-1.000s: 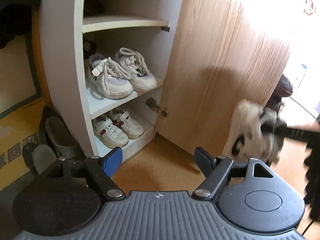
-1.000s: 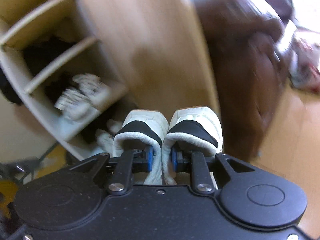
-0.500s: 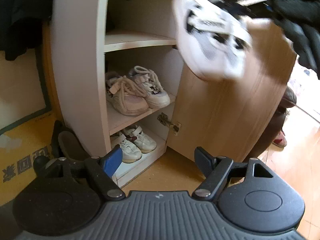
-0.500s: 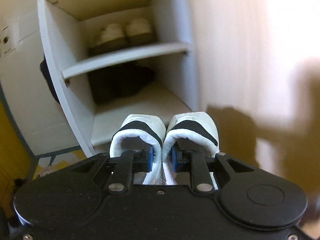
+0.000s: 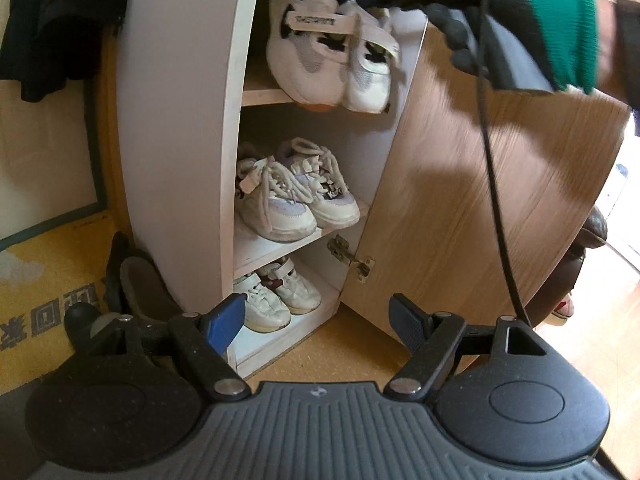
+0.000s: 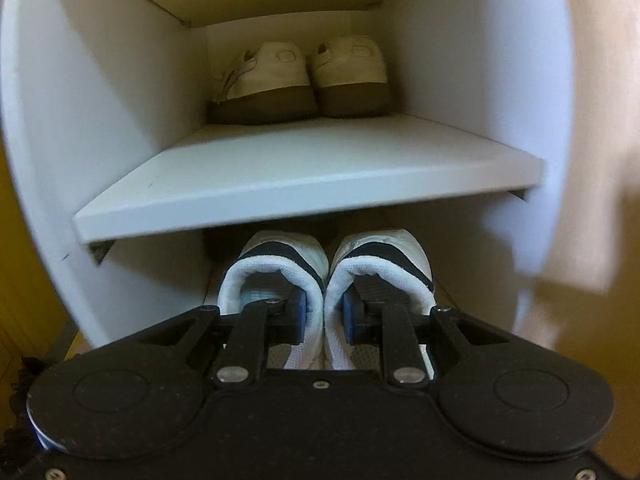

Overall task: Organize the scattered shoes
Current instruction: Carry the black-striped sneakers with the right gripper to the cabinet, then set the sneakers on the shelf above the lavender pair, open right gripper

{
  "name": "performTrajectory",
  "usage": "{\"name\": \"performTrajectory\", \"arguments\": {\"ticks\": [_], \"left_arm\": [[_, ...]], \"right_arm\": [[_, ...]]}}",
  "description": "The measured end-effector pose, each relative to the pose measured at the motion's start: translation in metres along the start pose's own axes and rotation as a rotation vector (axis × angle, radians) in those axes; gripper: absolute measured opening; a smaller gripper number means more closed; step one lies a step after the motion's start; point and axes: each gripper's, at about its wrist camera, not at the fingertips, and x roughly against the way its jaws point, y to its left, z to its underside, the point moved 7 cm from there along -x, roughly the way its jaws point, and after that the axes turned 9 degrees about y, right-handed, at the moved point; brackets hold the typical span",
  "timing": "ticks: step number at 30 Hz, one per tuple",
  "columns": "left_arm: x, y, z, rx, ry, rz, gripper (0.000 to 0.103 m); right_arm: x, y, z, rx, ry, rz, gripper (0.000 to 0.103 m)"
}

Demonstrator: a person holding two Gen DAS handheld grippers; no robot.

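Right wrist | right tool (image 6: 325,317) grips white sneaker pair (image 6: 328,264) | at cabinet (image 6: 304,176)

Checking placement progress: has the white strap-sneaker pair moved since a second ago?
Yes. The white strap sneakers rose from floor level beside the cabinet door into the cabinet's upper shelf opening.

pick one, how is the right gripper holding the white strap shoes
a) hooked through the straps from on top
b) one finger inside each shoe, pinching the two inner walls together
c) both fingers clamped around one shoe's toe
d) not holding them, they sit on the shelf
b: in the right wrist view the right gripper has a finger in each opening of the white strap shoes, squeezing the touching inner collars between its pads.
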Motion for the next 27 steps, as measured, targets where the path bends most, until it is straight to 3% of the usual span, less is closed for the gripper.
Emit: {"name": "performTrajectory", "arguments": {"ticks": [13, 18, 20, 22, 27], "left_arm": [[-0.004, 0.004, -0.003, 0.02, 0.011, 0.01, 0.079], [-0.003, 0.003, -0.005, 0.02, 0.008, 0.018, 0.079], [-0.003, 0.005, -0.004, 0.024, 0.009, 0.014, 0.079], [-0.002, 0.008, -0.005, 0.032, 0.006, 0.007, 0.079], [-0.001, 0.01, -0.006, 0.032, 0.004, 0.006, 0.079]], "right_arm": [[-0.058, 0.001, -0.019, 0.056, -0.037, -0.006, 0.022], [-0.069, 0.006, -0.021, 0.072, -0.002, 0.037, 0.038], [-0.072, 0.006, -0.023, 0.067, 0.011, 0.044, 0.055], [-0.071, 0.005, -0.023, 0.05, 0.017, 0.048, 0.066], [-0.059, 0.002, -0.024, 0.007, 0.02, 0.038, 0.071]]}}
